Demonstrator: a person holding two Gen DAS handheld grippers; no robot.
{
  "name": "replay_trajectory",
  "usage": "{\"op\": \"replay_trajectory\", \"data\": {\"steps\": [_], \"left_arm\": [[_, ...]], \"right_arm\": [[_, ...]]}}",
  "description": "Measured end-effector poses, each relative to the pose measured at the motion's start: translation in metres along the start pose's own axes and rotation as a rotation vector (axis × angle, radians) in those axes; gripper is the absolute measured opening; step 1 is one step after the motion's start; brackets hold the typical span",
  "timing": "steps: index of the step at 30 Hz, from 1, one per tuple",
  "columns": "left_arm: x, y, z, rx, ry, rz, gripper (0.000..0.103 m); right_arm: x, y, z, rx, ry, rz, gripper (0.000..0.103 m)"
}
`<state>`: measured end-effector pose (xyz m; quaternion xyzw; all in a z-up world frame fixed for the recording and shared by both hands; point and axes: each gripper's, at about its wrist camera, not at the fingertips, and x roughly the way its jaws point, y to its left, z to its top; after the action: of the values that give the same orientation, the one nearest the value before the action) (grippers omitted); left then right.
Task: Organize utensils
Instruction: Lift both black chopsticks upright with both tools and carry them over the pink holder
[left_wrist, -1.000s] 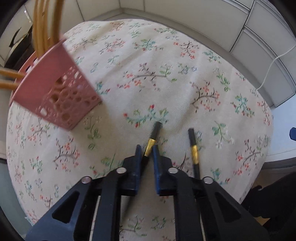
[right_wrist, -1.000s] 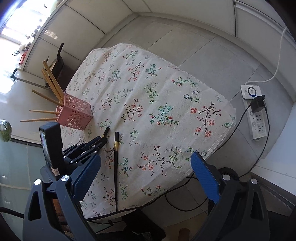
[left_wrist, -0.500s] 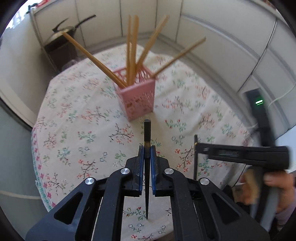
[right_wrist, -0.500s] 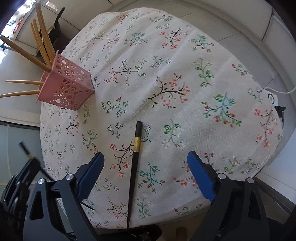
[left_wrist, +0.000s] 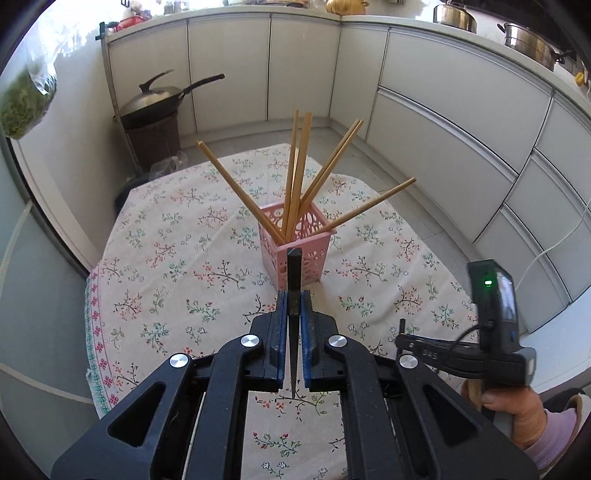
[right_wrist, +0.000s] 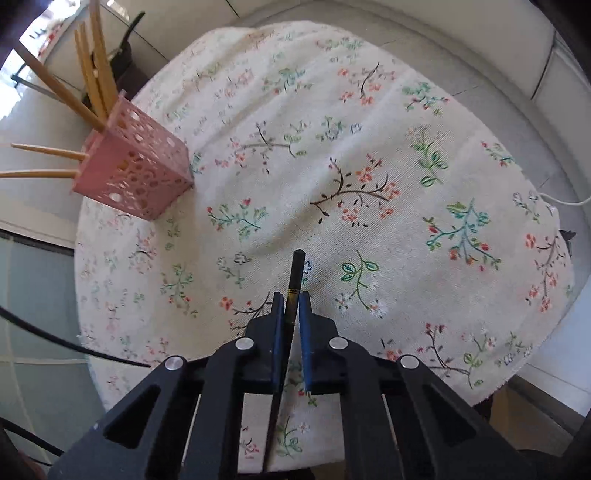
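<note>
A home kitchen. Pale cabinet fronts (left_wrist: 436, 122) are curving around the room under a counter, where steel pots (left_wrist: 528, 44) are sitting. A lidded wok (left_wrist: 155, 105) is resting on a brown bin in the corner. A floral cloth (left_wrist: 177, 258) is covering a small table holding a pink utensil basket (left_wrist: 314, 251) of chopsticks.

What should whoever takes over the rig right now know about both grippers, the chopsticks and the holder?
Left gripper: shut on a black chopstick, lifted, pointing toward the pink holder.
Right gripper: shut on the second black chopstick, low over the tablecloth.
Done: wooden chopsticks stand in the holder; both black ones are gripped.
Left: drop both black chopsticks into the holder.
</note>
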<state>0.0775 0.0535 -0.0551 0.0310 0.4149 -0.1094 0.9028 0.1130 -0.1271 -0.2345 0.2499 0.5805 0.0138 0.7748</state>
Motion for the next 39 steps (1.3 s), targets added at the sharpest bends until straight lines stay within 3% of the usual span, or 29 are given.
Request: {"op": "replay_trajectory", "data": {"steps": [3, 11, 15, 24, 30, 39], "left_arm": [[-0.005, -0.001, 0.000, 0.005, -0.018, 0.013, 0.006], [-0.018, -0.004, -0.001, 0.022, -0.068, 0.056, 0.006], [-0.022, -0.003, 0.000, 0.015, -0.078, 0.062, 0.006], [-0.042, 0.005, 0.008, -0.036, -0.144, 0.042, 0.006], [-0.072, 0.014, 0.030, -0.096, -0.248, 0.016, 0.006], [-0.081, 0.013, 0.065, -0.140, -0.318, 0.006, 0.006]], "right_arm": [[-0.028, 0.006, -0.006, -0.025, -0.054, 0.041, 0.007], [-0.126, 0.030, -0.031, -0.166, -0.305, 0.138, 0.007], [-0.153, 0.037, -0.041, -0.216, -0.370, 0.176, 0.007], [-0.180, 0.044, -0.046, -0.249, -0.418, 0.237, 0.007], [-0.199, 0.039, -0.047, -0.252, -0.450, 0.265, 0.007], [-0.197, 0.017, -0.032, -0.200, -0.453, 0.292, 0.007]]}}
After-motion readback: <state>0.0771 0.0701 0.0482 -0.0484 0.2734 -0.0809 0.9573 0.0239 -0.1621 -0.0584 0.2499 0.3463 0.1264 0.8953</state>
